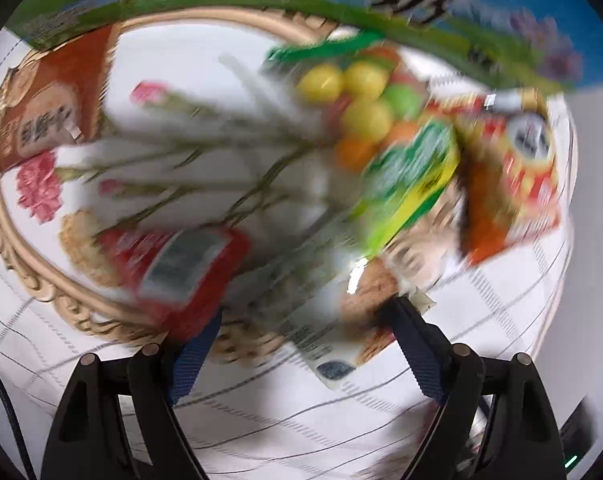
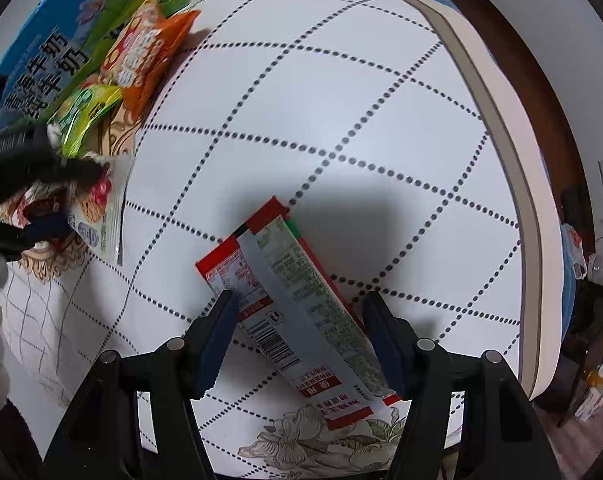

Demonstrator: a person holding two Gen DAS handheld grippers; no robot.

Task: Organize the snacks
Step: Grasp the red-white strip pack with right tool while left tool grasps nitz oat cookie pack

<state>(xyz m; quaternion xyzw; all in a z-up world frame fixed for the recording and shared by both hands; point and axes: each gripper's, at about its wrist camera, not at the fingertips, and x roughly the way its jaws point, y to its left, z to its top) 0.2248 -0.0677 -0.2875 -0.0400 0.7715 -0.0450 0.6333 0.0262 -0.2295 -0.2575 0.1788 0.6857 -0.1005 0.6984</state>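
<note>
The right gripper [image 2: 301, 320] is pointing down with its jaws half-closed astride the red packet [image 2: 285, 312], apparently to lift it toward the tray [image 1: 41, 292], while the left gripper [image 1: 305, 328] is gaping wide over a cracker pack [image 1: 341, 320] lying across that tray's near rim.

Blurred snack packets [image 1: 413, 176] crowd a gold-rimmed tray [image 1: 33, 280].
</note>
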